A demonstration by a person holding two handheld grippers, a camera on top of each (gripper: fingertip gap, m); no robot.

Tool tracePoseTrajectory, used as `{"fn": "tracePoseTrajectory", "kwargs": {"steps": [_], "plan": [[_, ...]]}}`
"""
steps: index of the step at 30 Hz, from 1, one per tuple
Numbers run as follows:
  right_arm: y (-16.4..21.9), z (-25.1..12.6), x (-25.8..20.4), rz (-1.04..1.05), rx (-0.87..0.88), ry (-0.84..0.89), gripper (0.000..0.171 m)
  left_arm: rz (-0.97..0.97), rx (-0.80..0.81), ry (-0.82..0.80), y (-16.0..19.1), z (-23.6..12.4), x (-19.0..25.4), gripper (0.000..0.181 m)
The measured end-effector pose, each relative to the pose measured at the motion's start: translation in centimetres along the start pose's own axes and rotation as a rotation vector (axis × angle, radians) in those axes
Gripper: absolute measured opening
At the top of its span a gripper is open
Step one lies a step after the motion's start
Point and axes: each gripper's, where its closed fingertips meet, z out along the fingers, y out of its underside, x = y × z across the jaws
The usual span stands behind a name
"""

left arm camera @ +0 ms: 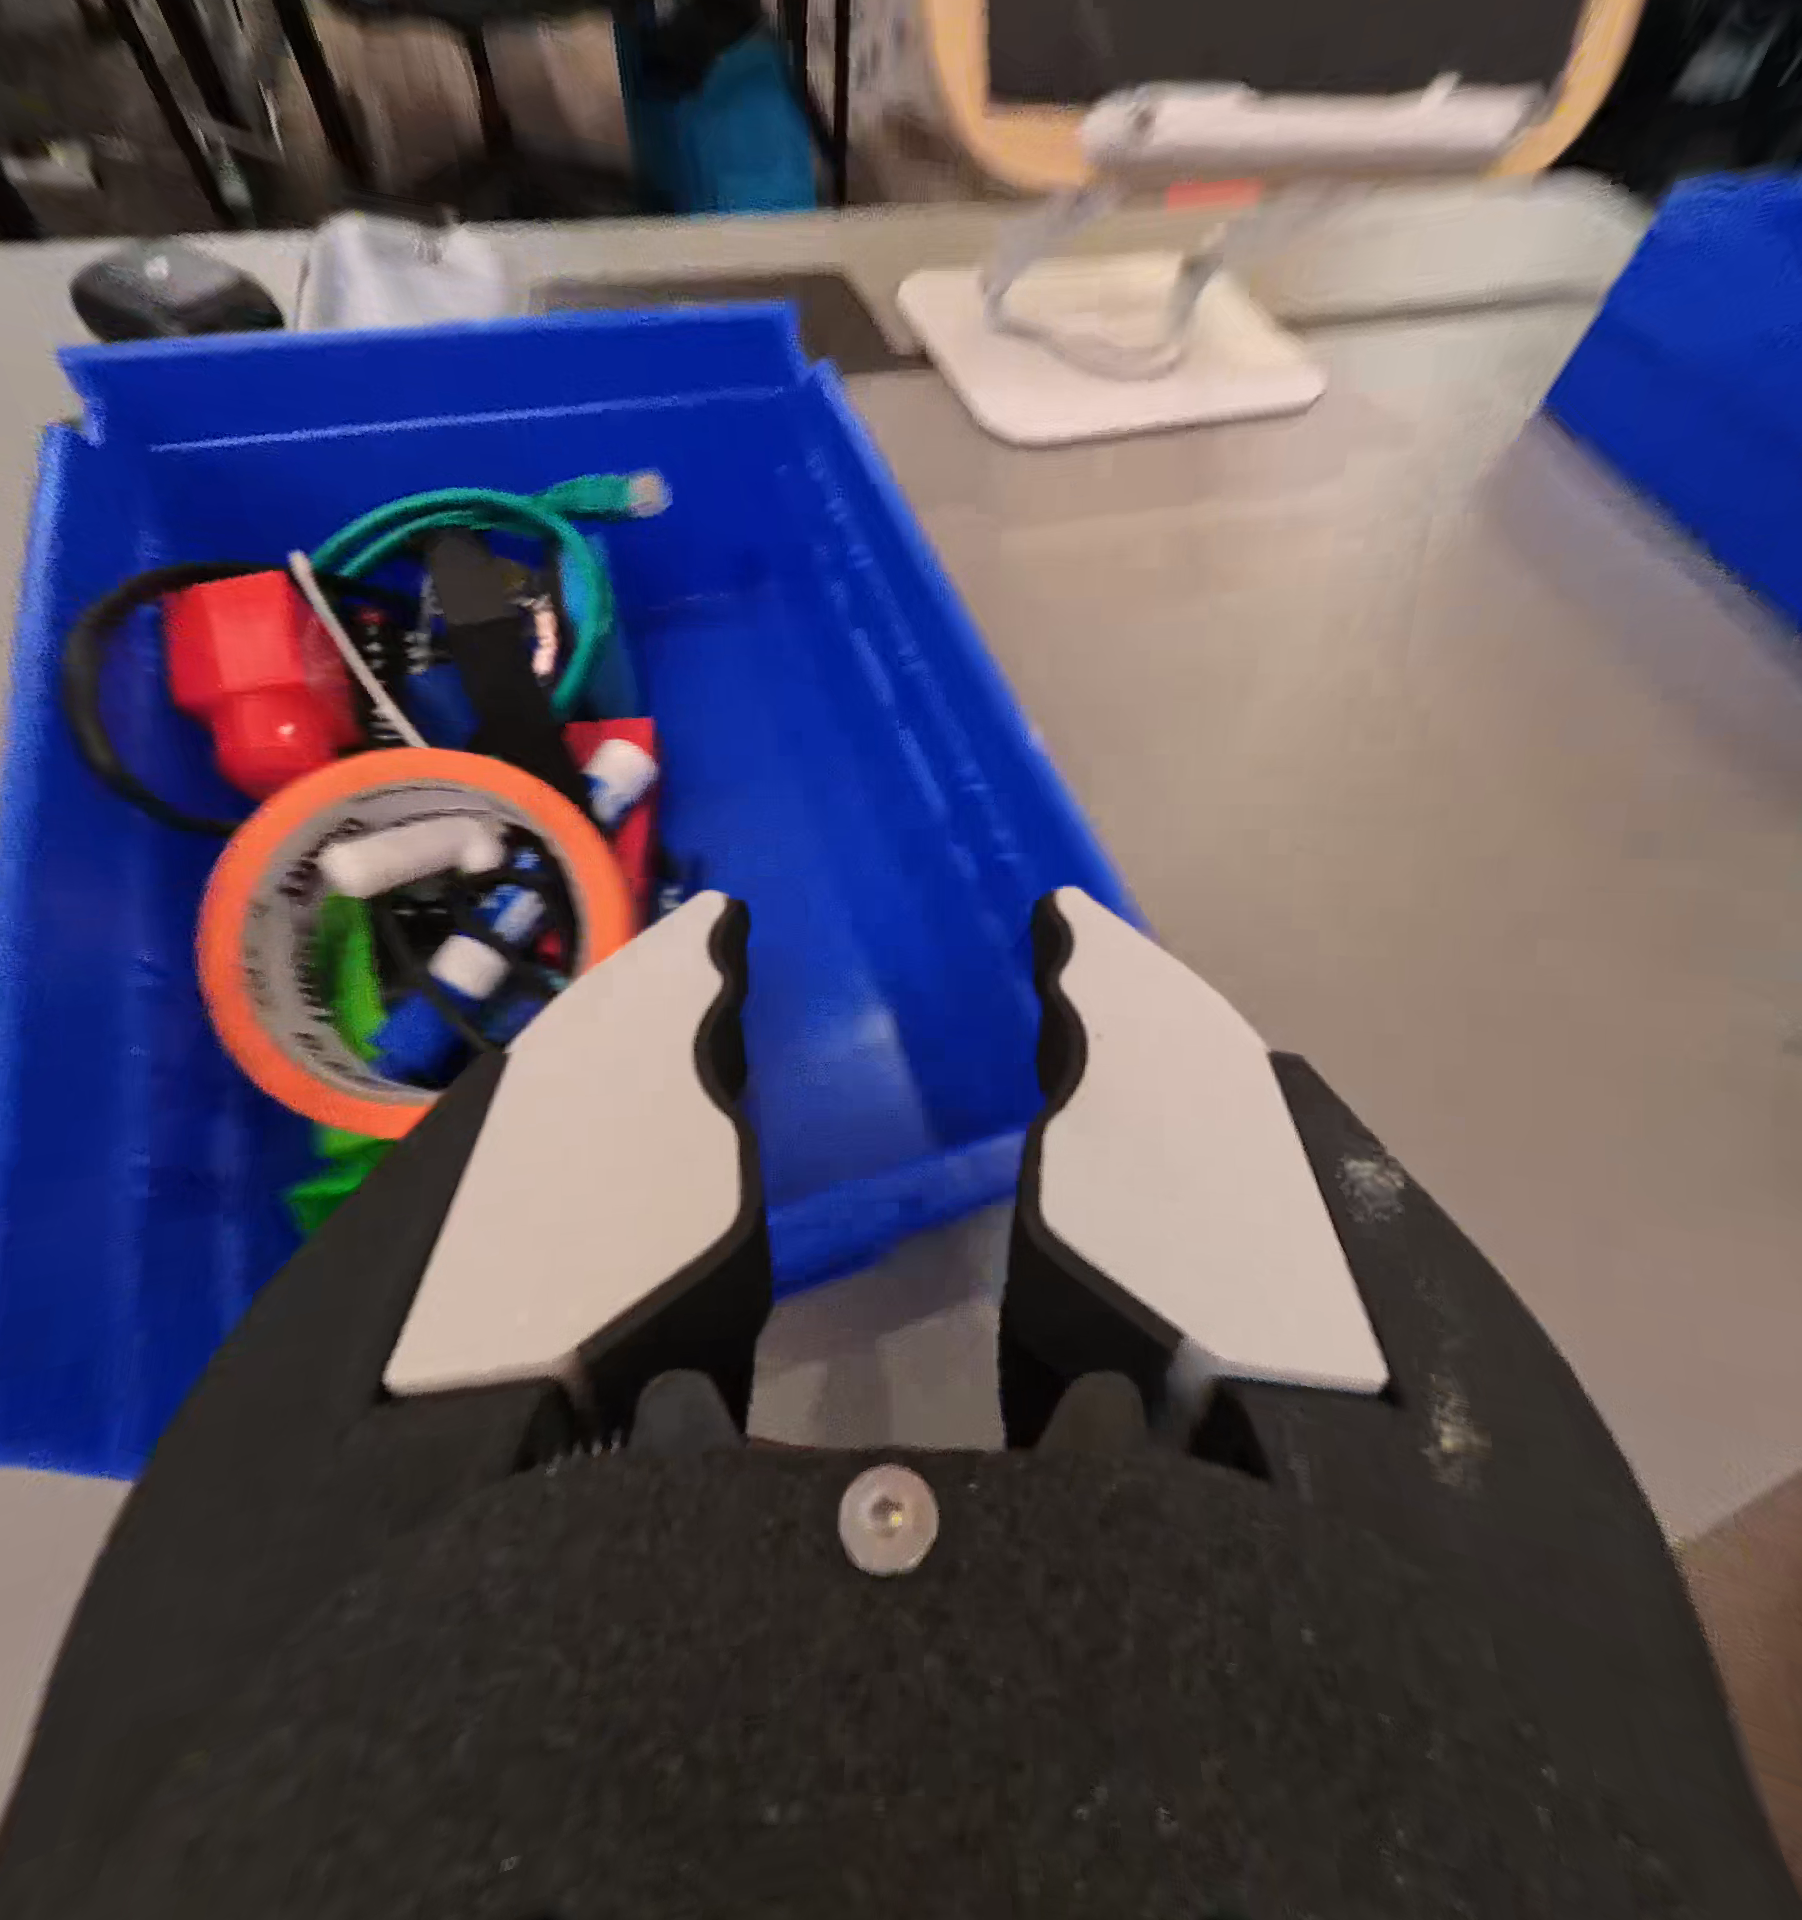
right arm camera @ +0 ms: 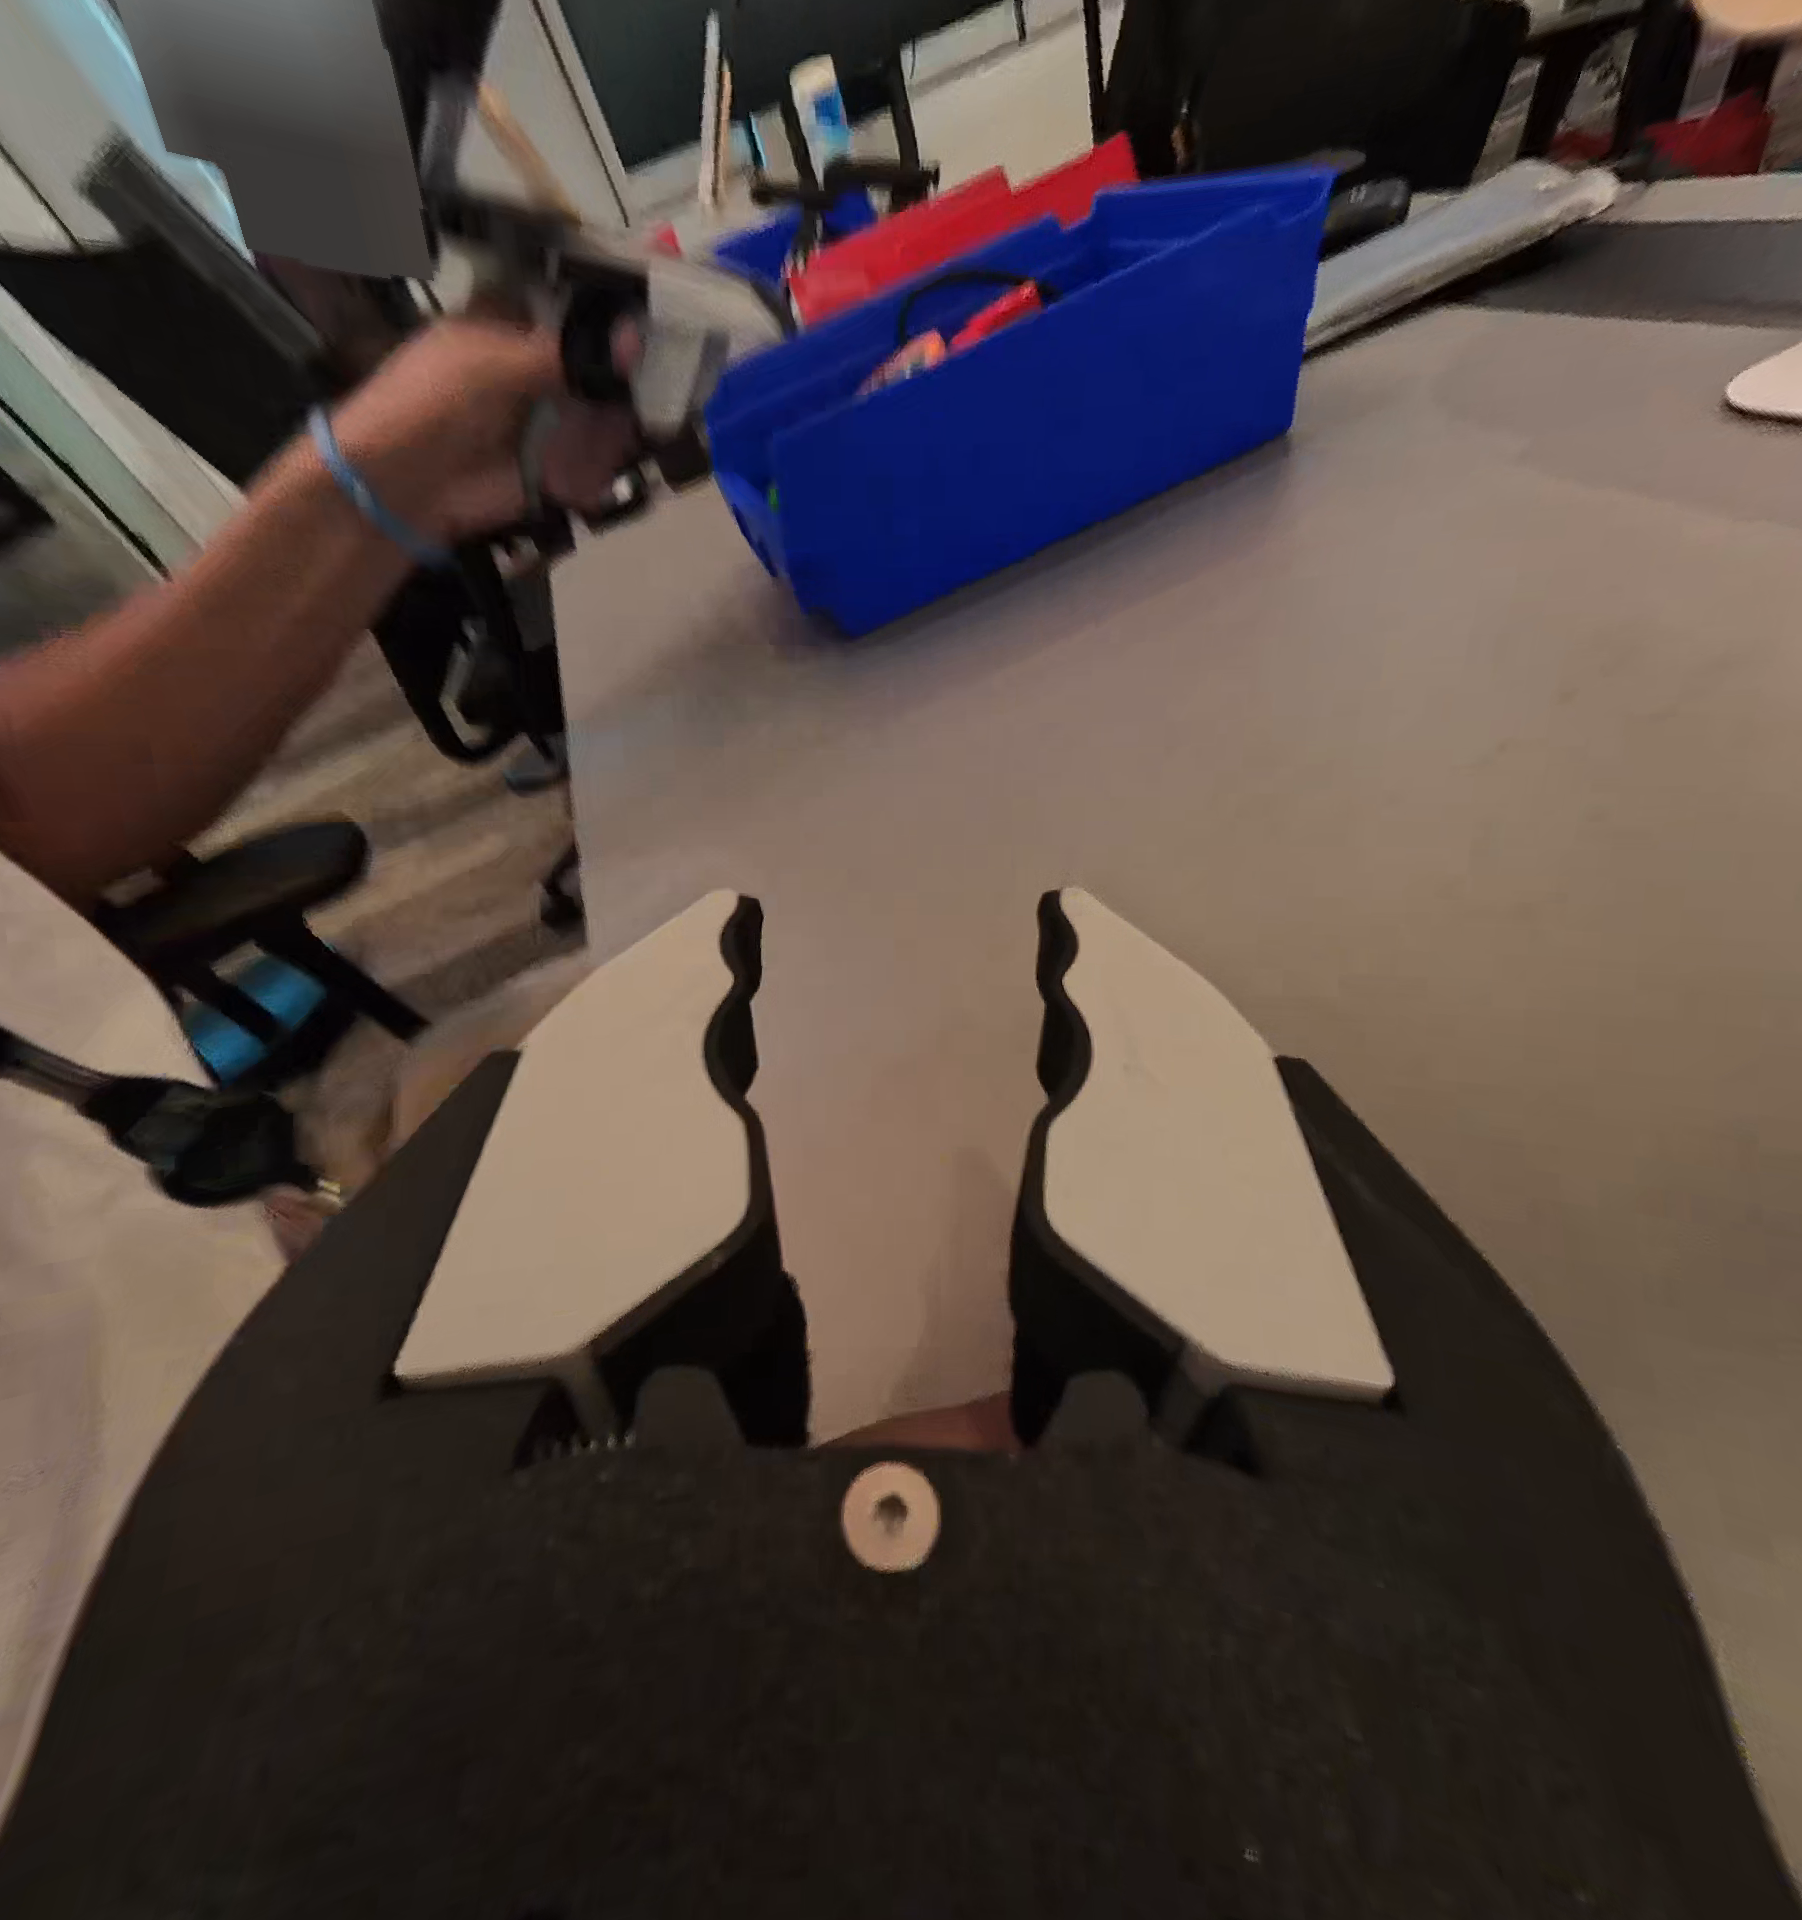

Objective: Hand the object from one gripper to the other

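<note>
My left gripper is open and empty, hovering over the near right part of a blue bin. The bin holds an orange tape roll, a red plastic block, a green cable, a black cable loop and several small parts. My right gripper is open and empty above the grey table near its front edge. In the right wrist view the blue bin stands farther off, with the other gripper, held by a hand, at its left end.
A second blue bin stands at the right. A white stand base and a dark mouse sit at the back of the grey table. A person's arm and black chairs are left of the table edge.
</note>
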Motion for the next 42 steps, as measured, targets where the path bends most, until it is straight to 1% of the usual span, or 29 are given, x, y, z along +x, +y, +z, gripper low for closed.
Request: {"fn": "tracePoseTrajectory", "kwargs": {"steps": [1,2,3,5,7,8,9,10,13,17,21,24,26,28,30,32,34,37,39,41,42], "plan": [[0.9,0.1,0.3,-0.028,-0.035,0.025,0.052,0.031,-0.065,-0.039,0.0,0.8,-1.9,0.05],[1.7,0.1,0.4,-0.042,-0.063,0.044,0.052,0.069,-0.137,-0.097,0.5,1.7,-3.6,0.052],[2.2,0.1,0.1,-0.049,-0.08,0.046,0.052,0.107,-0.227,-0.113,1.4,2.8,-4.5,0.056],[2.6,0.2,-0.7,-0.062,-0.092,0.047,0.051,0.137,-0.381,-0.171,3.4,4.7,-6.4,0.056],[2.7,0.3,-1.7,-0.079,-0.092,0.039,0.05,0.11,-0.437,-0.192,4.6,6.0,-7.4,0.05],[2.8,0.3,-2.0,-0.087,-0.1,0.041,0.049,0.086,-0.446,-0.189,4.9,6.5,-7.5,0.041],[2.9,0.3,-2.2,-0.095,-0.106,0.052,0.049,0.065,-0.436,-0.193,5.0,6.8,-7.6,0.016],[3.0,0.3,-2.5,-0.103,-0.106,0.057,0.049,0.049,-0.415,-0.201,4.9,6.9,-7.7,0.012],[3.0,0.2,-2.9,-0.102,-0.103,0.065,0.048,0.034,-0.41,-0.205,4.8,6.6,-7.2,0.011],[3.1,0.3,-2.2,-0.027,-0.103,0.062,0.051,0.162,-0.379,-0.296,3.7,5.2,-6.7,0.011],[4.7,0.1,0.7,0.134,-0.218,0.15,0.054,0.25,-0.311,-0.354,1.8,3.4,-5.0,0.011],[4.5,0.1,1.6,0.163,-0.278,0.167,0.058,0.333,-0.264,-0.407,0.4,2.4,-3.7,0.011],[3.3,0.3,2.3,0.137,-0.283,0.182,0.06,0.389,-0.215,-0.416,-0.9,2.2,-1.9,0.011],[0.9,1.0,2.5,0.129,-0.236,0.15,0.059,0.456,-0.149,-0.396,-2.3,2.3,1.1,0.011],[-2.2,2.0,2.5,0.134,-0.151,0.09,0.057,0.558,-0.073,-0.327,-3.5,3.0,5.9,0.011],[-5.1,2.9,2.8,0.138,-0.069,0.039,0.056,0.707,-0.02,-0.288,-3.9,4.1,11.4,0.011],[-7.2,3.6,3.3,0.114,-0.003,0.015,0.056,0.876,0.012,-0.259,-3.2,5.4,16.9,0.011],[-8.6,4.0,3.0,0.079,0.064,-0.042,0.057,1.108,0.052,-0.265,-1.4,7.2,23.4,0.01],[-8.3,3.8,2.4,0.075,0.074,-0.081,0.057,1.19,0.077,-0.243,0.1,8.0,26.6,0.011],[-7.7,3.5,2.0,0.06,0.073,-0.094,0.055,1.243,0.088,-0.228,1.1,8.6,28.5,0.01],[-7.2,3.3,2.2,0.044,0.055,-0.079,0.045,1.266,0.079,-0.221,1.5,8.9,29.1,0.01]]}}
